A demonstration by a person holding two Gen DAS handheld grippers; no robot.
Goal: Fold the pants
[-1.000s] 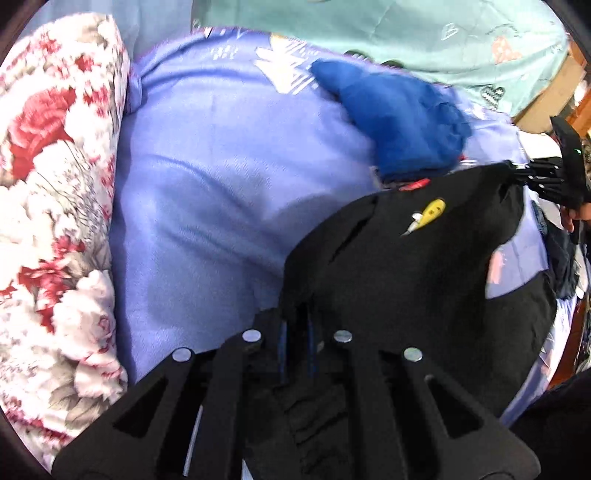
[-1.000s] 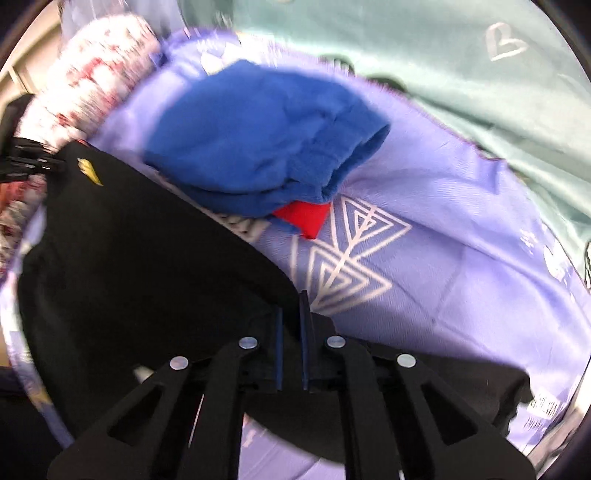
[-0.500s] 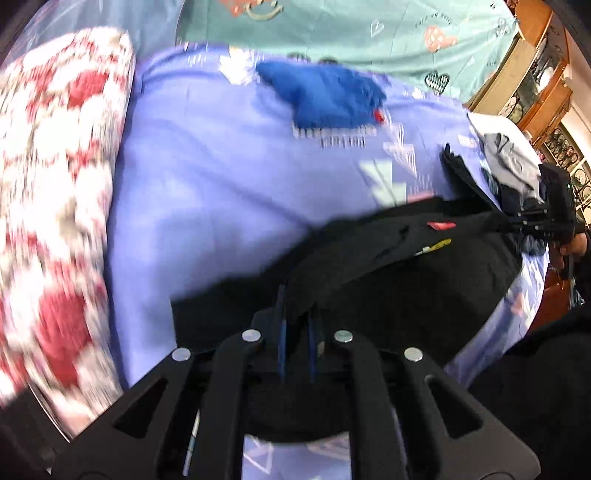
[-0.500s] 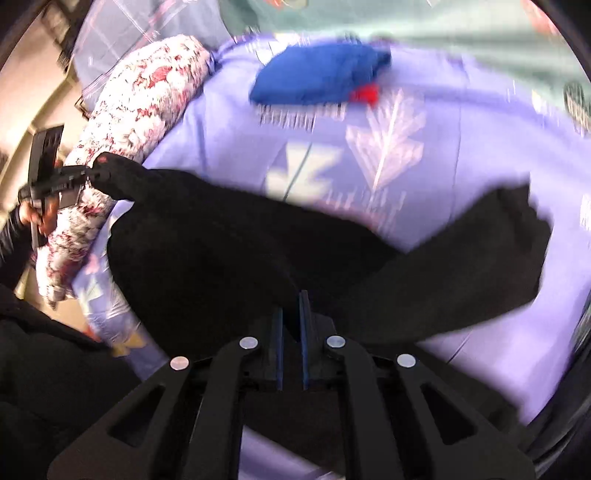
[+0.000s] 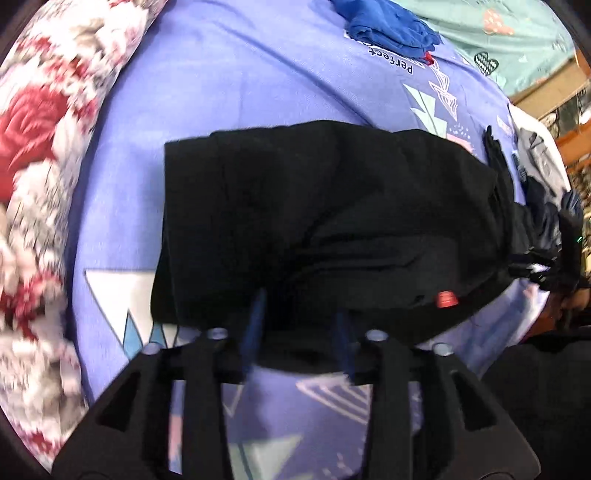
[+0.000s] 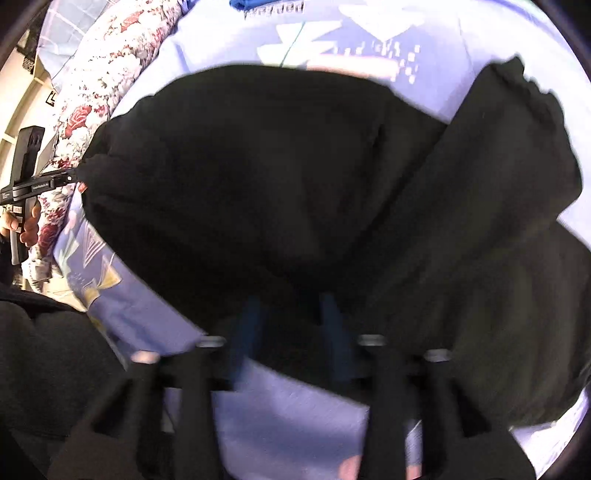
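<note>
**Spotter:** Where are the black pants?

**Operator:** The black pants [image 5: 325, 221] lie across the lilac bedsheet [image 5: 229, 92], bunched and layered. From my left wrist view, their left edge runs fairly straight, stopping short of the floral quilt [image 5: 40, 177], with a bare strip of sheet between them. One leg [image 6: 491, 177] splays to the right in my right wrist view, its hem ragged near the rim of the picture.

**Spotter:** And your grippers?

**Operator:** My left gripper [image 5: 301, 325] has its fingers spread, the near edge of the pants lying between them; I see no pinch. My right gripper [image 6: 291, 321] looks the same, fingers parted with dark cloth between, though that view is blurred. I also see each gripper from the opposite camera, at the far ends of the pants, touching the fabric.

**Spotter:** Room to move?

**Operator:** Open sheet beyond the pants toward the blue garment [image 5: 391, 26], which sits well apart at the far side. The quilt hems me in on the left. On the right, other dark clothes [image 5: 539, 206] lie just beside the pants' end. A small red tag [image 5: 447, 299] shows on the near fold.
</note>
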